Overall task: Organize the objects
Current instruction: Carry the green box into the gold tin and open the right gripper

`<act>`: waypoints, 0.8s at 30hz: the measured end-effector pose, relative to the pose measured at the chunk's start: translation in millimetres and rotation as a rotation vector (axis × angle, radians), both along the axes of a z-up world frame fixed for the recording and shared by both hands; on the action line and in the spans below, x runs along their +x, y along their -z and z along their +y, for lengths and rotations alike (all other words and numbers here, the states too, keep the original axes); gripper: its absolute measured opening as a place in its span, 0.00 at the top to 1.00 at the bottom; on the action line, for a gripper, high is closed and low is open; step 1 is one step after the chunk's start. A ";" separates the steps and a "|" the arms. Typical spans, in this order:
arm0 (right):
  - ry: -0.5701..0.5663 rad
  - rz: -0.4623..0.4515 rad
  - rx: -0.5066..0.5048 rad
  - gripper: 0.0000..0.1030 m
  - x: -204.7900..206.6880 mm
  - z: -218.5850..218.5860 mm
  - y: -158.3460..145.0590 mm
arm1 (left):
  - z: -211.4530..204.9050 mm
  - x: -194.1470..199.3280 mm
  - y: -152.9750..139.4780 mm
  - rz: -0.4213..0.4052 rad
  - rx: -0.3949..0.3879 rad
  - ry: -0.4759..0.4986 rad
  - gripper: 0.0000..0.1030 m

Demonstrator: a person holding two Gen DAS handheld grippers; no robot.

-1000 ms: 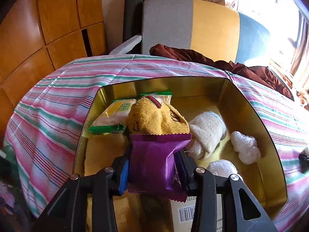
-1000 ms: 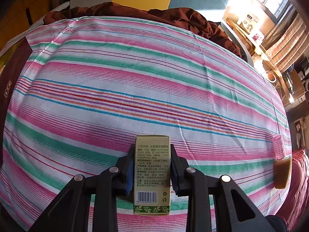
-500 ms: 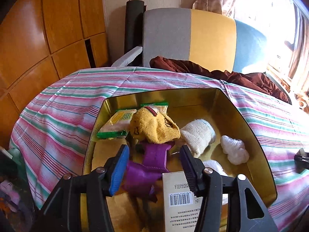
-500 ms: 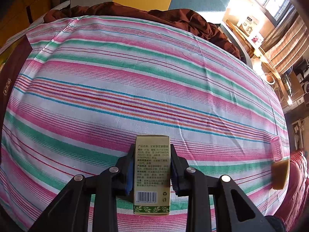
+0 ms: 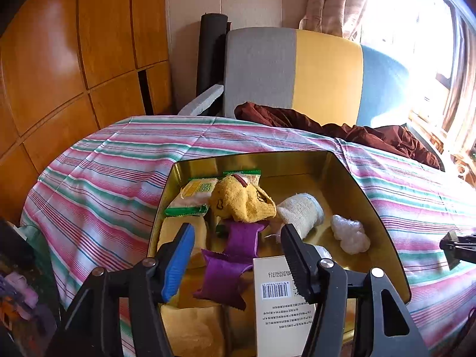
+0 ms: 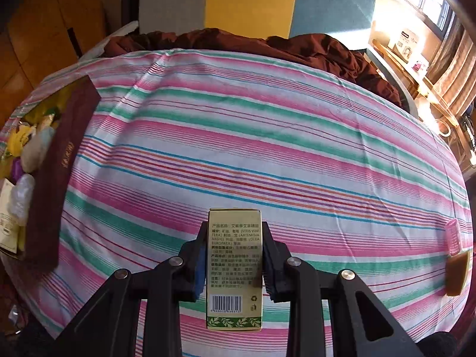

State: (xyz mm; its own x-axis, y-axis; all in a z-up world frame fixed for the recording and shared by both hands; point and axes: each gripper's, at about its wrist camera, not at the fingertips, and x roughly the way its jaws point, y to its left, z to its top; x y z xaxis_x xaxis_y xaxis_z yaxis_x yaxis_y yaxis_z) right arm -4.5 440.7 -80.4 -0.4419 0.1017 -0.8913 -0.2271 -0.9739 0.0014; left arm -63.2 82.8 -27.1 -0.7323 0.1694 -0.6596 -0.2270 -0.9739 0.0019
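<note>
My left gripper point(image 5: 236, 242) is open and empty above the gold-lined box point(image 5: 351, 175). The purple packet point(image 5: 229, 267) lies loose in the box below it, beside a white carton point(image 5: 282, 306), a yellow sock point(image 5: 241, 199), a cream sock point(image 5: 300, 211), a green snack pack point(image 5: 193, 196) and white plastic lumps point(image 5: 349, 233). My right gripper point(image 6: 234, 238) is shut on a gold-green carton point(image 6: 235, 267), held above the striped cloth point(image 6: 267, 154). The box shows at the left edge of the right wrist view, with its maroon outer wall point(image 6: 56, 178).
A pink comb point(image 6: 453, 238) and a brown block point(image 6: 456, 273) lie at the cloth's right edge. A brown garment point(image 5: 342, 125) lies at the far side, before a grey, yellow and blue chair point(image 5: 312, 71). Wood panels point(image 5: 59, 59) are at left.
My left gripper opened, dropped the purple packet into the box and pulled back and up. My right gripper, still holding the carton, moved so the box came into its view.
</note>
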 end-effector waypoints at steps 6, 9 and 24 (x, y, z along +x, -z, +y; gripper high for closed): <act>-0.210 0.134 -0.078 0.71 -41.7 -99.7 -40.6 | -17.1 9.2 -9.2 0.008 0.020 -0.027 0.28; -0.289 0.148 -0.093 0.71 -60.8 -148.3 -46.0 | -27.8 14.6 -10.8 0.012 0.024 -0.058 0.16; -0.324 0.106 -0.150 0.61 -96.8 -208.3 -21.9 | -52.2 25.0 0.4 -0.026 0.026 -0.130 0.00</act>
State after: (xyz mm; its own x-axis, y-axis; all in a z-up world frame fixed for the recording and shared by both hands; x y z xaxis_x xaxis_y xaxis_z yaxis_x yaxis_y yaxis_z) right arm -101.3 232.4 -58.5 -0.5202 -0.1864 -0.8335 0.1018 -0.9825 0.1562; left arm -38.2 30.6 -27.5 -0.7317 0.0915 -0.6754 -0.0983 -0.9948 -0.0284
